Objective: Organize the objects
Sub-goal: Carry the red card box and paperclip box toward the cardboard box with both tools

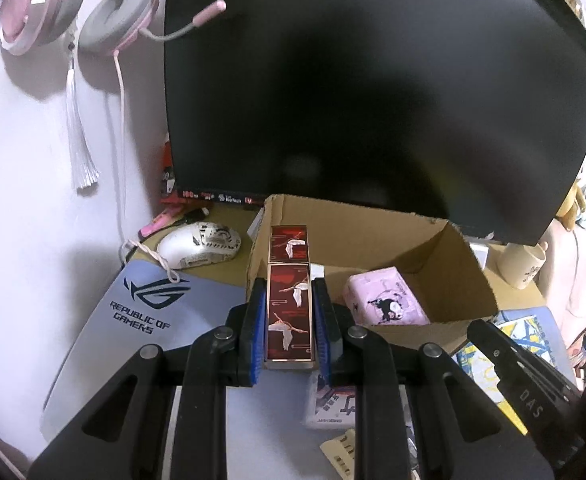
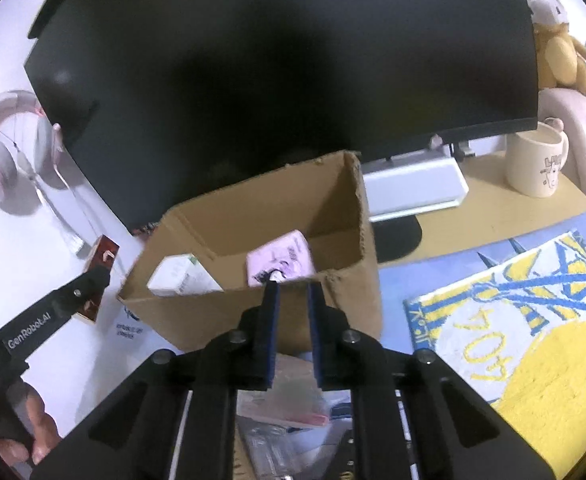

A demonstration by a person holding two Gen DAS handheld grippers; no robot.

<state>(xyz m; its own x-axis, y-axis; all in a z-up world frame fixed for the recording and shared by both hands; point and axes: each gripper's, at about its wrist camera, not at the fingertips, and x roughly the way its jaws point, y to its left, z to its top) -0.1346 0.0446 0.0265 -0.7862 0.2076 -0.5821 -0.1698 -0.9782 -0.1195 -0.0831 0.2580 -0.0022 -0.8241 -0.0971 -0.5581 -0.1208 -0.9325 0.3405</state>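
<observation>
At the cardboard box our left gripper clamps a red box, right gripper closed empty.

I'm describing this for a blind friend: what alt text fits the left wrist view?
The left gripper clamps a long red box with crane art at the open cardboard box, which holds a pink pack; a dark monitor is behind.

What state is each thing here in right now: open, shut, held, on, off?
Left gripper: shut on the red box.
Right gripper: shut, holding nothing.
Cardboard box: open on top, pink pack lying inside.
Monitor: screen dark.
Headset: hanging on the wall.
Mug: upright.
</observation>
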